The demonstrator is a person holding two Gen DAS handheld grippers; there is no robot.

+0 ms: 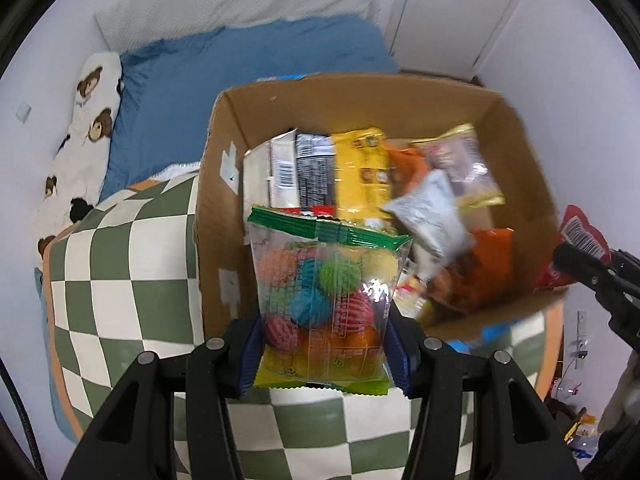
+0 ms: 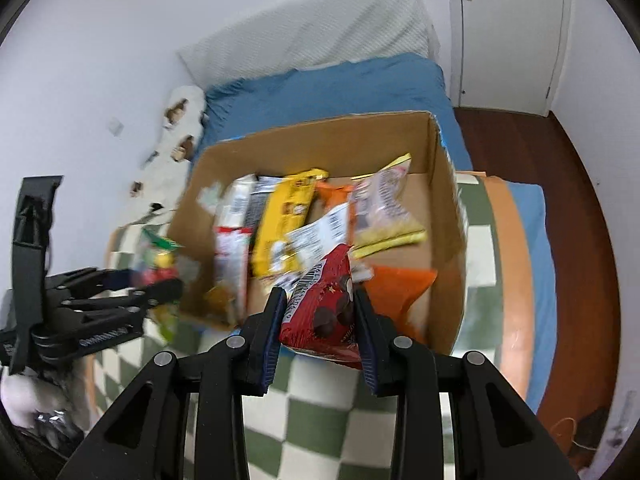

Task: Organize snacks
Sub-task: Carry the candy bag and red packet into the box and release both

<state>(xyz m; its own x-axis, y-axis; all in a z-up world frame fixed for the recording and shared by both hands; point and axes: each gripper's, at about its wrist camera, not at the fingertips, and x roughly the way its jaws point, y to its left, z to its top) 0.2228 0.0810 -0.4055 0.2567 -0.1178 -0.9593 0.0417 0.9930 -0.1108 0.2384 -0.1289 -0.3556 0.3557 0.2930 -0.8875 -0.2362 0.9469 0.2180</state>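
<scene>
Left wrist view: left claw (image 1: 326, 354) clamped on clear candy bag (image 1: 326, 296), above cardboard box (image 1: 360, 92) on bed. Right claw (image 2: 318, 330) pinching red snack packet (image 2: 320, 320). Both light, crinkly, slippery; grip mid-body.

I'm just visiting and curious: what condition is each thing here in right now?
Left tongs: shut on the candy bag.
Candy bag: sealed, held upright.
Right tongs: shut on the red packet.
Red packet: held, tilted.
Cardboard box: open, holds snacks.
Door: closed.
</scene>
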